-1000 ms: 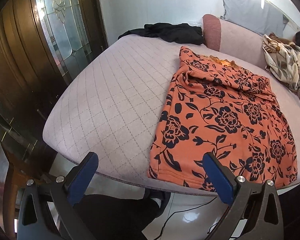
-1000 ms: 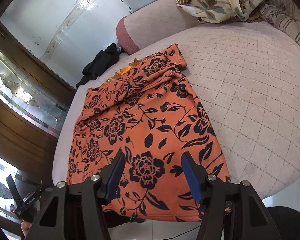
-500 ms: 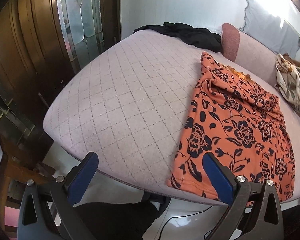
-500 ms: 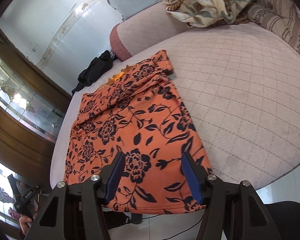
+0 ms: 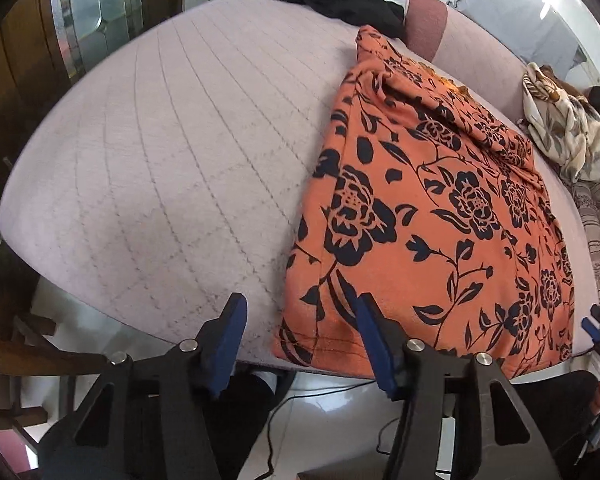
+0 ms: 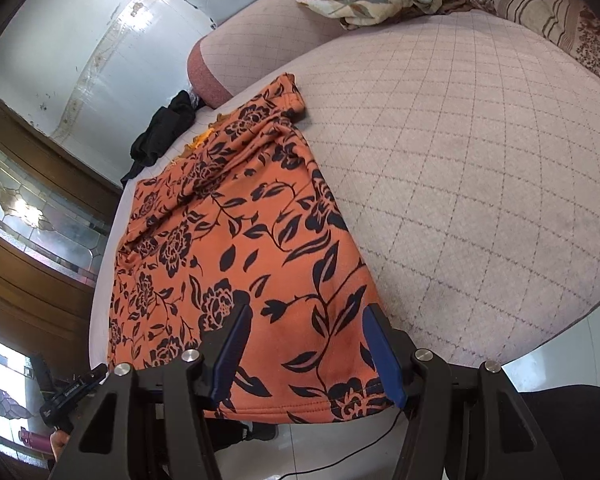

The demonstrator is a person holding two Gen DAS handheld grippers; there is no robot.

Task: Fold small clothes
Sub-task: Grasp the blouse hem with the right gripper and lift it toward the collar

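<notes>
**Fold barely begun: claws only reaching the hem**

I see the orange floral garment (image 5: 440,208) spread flat on the bed (image 5: 160,160), hem overhanging the near edge. My left claw (image 5: 300,340) is closing around its corner, not yet gripping; my right claw (image 6: 304,352) hovers released over the other corner. Every fold remains.

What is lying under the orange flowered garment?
The orange flowered garment lies flat on the quilted pale pink mattress, which shows around it. A yellow-orange bit peeks out at its far edge. Whatever else it covers cannot be seen.
</notes>
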